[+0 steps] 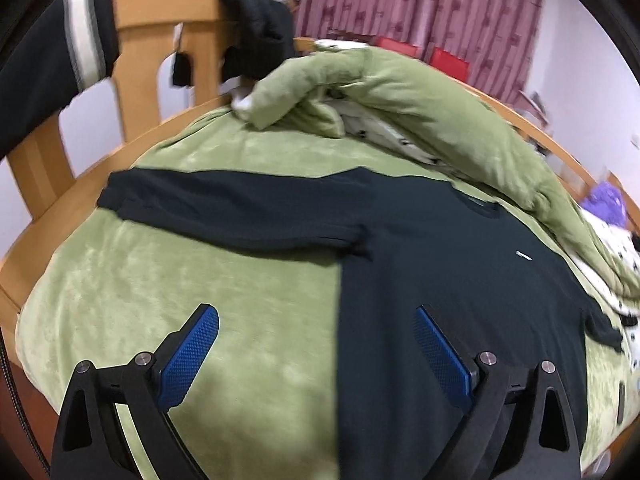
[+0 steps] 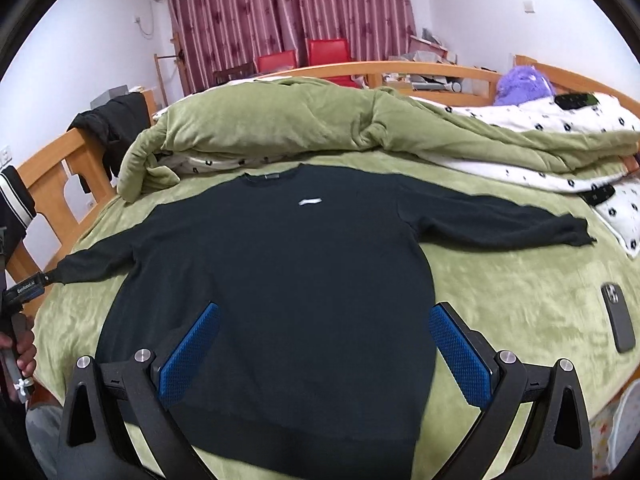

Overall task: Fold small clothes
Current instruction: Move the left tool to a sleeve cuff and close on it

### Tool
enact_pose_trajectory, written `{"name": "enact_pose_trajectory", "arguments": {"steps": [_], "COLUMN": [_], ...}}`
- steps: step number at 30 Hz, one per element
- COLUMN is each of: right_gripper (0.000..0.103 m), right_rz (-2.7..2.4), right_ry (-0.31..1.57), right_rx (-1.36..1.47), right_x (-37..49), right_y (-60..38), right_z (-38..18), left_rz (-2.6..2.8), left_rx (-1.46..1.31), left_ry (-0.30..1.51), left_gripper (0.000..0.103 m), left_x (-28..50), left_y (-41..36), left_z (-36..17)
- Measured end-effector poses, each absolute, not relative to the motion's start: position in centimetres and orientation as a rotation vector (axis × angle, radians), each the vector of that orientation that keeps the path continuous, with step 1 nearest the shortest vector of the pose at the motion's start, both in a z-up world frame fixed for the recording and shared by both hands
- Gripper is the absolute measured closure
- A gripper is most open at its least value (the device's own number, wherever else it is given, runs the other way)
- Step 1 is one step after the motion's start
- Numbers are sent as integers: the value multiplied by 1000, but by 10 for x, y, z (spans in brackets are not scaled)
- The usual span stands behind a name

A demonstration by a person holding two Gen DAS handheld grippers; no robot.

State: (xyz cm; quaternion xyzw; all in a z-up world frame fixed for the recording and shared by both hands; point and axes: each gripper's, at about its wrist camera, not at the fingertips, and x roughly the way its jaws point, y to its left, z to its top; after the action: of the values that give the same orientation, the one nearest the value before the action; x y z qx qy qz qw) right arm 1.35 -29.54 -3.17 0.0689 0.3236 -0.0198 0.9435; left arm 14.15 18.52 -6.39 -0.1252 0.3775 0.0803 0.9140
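Observation:
A black long-sleeved sweater [image 2: 280,280] lies flat on the green bed cover [image 2: 500,280], front up, with a small white logo [image 2: 310,201] on the chest and both sleeves stretched out sideways. My right gripper [image 2: 326,308] hangs open over its lower body, blue pads [image 2: 188,356] wide apart and holding nothing. My left gripper [image 1: 316,310] is open too, above the sweater's [image 1: 460,280] left side edge, with the left sleeve [image 1: 224,208] stretched out beyond it. In the right wrist view, the left gripper's black body [image 2: 24,289] shows at the left edge near the sleeve cuff [image 2: 76,268].
A bunched green duvet [image 2: 280,124] lies along the far side of the bed. A dark phone [image 2: 618,320] rests on the cover to the right. The wooden bed frame [image 2: 52,176] with dark clothes draped over it stands on the left. A person's hand [image 2: 24,350] is at the left edge.

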Motion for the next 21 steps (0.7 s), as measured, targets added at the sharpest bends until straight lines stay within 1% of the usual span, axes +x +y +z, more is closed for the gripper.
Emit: {"name": "enact_pose_trajectory", "arguments": {"steps": [7, 13, 19, 21], "right_gripper": [0, 1, 8, 11], "right_rz": [-3, 40, 80, 73], "right_ry": [697, 706, 731, 736], "right_rx": [141, 130, 104, 101], "right_x": [65, 106, 133, 136], "right_y": [-275, -248, -224, -221], "right_z": [-33, -42, -68, -80], "left_rz": [262, 317, 351, 364], "left_rx": [-463, -457, -476, -506], "left_ry": [801, 842, 825, 831], "left_gripper": [7, 18, 19, 23], "left_x": [167, 198, 235, 245], "left_y": [266, 302, 337, 350], "left_z": [-110, -145, -167, -175]}}
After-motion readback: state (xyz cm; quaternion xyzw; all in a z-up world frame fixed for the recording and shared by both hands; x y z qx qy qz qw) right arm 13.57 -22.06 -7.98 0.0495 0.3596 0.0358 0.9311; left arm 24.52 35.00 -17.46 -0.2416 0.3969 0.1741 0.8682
